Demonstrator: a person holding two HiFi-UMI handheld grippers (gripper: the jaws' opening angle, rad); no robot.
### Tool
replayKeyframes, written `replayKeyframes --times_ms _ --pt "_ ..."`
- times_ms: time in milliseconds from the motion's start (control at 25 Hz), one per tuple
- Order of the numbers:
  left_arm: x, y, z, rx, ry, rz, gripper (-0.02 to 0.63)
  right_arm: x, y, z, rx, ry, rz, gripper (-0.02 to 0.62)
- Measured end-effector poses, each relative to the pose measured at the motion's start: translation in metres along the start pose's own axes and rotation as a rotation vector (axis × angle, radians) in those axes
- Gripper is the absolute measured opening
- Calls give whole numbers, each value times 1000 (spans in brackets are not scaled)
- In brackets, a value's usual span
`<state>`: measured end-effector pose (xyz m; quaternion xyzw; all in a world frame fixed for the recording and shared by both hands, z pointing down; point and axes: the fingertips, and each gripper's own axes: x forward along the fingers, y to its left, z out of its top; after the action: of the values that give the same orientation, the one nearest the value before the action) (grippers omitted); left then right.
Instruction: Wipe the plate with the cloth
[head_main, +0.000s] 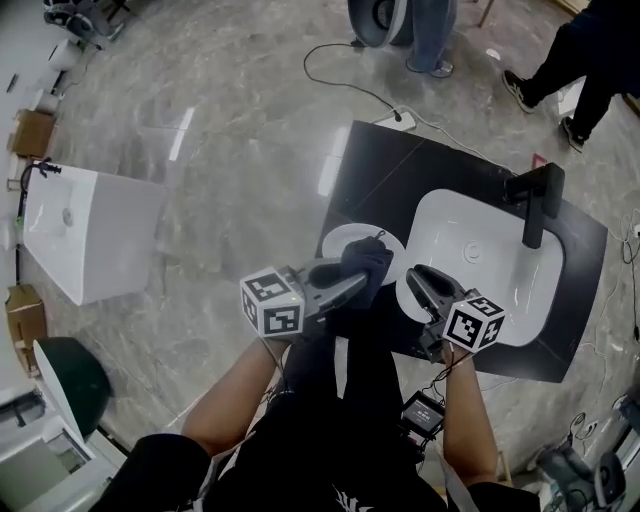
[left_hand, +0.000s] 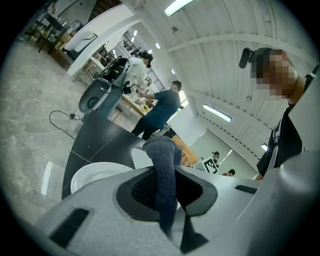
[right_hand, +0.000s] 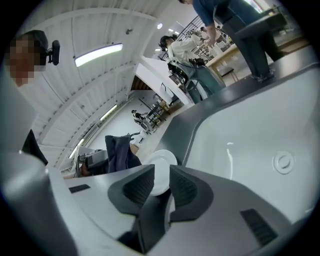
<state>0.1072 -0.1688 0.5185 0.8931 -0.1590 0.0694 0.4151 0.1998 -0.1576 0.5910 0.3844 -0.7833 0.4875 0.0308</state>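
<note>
Left gripper (head_main: 352, 282) clamped on dark blue cloth (head_main: 366, 260), above white plate (head_main: 338, 240). Right gripper (head_main: 414, 276) narrowly parted, empty, at sink (head_main: 500, 230) edge.

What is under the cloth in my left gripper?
The white plate on the black counter. The cloth covers the plate's near right part, so that patch and any contact cannot be seen.

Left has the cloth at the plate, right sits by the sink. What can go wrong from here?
1. The plate lies near the counter's left edge, and the right gripper is open and not on it, so a wiping push may slide the plate off.
2. The left gripper pinches only a narrow fold of the cloth; dragging may pull it loose.
</note>
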Motion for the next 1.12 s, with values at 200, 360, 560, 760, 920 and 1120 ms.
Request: replayKeyframes --times_ms 200,360,560,760,920,1120 --pt "26 11 -10 -64 77 -5 60 19 -17 -12 65 73 -12 77" --pt "46 21 -20 -64 150 1 60 29 -25 -16 98 98 -14 77" --pt "63 35 -31 -83 247 36 58 37 -27 -19 134 119 1 51" --pt "70 48 -39 -102 341 118 58 38 -26 -17 158 101 8 35" --pt "69 63 -43 -116 391 182 58 37 -26 -17 170 92 13 28" --pt "48 85 -39 -108 420 266 58 33 -28 -16 188 82 4 25"
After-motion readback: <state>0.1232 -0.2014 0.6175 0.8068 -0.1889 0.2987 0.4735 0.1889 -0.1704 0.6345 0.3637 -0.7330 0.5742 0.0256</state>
